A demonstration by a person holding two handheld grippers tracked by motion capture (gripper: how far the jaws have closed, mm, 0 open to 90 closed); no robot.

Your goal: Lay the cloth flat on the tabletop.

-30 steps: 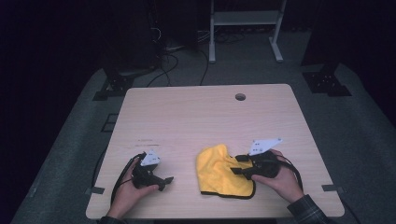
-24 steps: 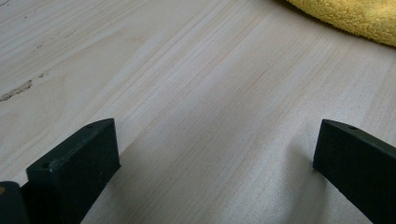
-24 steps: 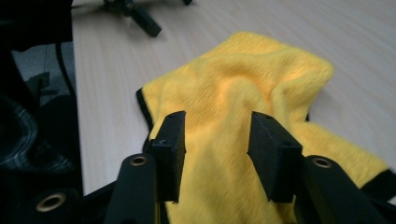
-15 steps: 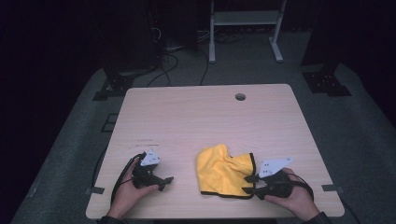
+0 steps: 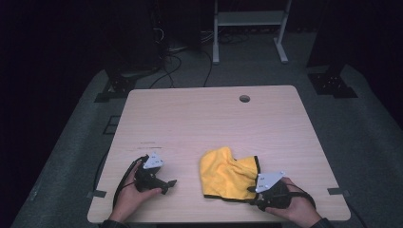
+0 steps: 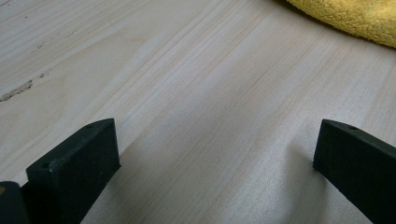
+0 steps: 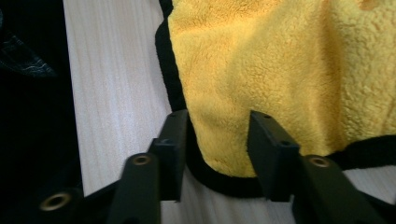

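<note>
At the near edge of the wooden table (image 5: 190,118), the right gripper (image 7: 215,154) has its jaws parted around a black-trimmed corner of the yellow cloth (image 5: 227,173), one on each side, not yet pinched. The left gripper (image 5: 170,183) rests nearby with jaws wide apart over bare wood. The cloth lies crumpled between them. Farther off, a round hole (image 5: 244,98) marks the tabletop.

Fluffy yellow cloth (image 7: 289,70) with black trim, matt pale wood table (image 5: 199,123)
</note>
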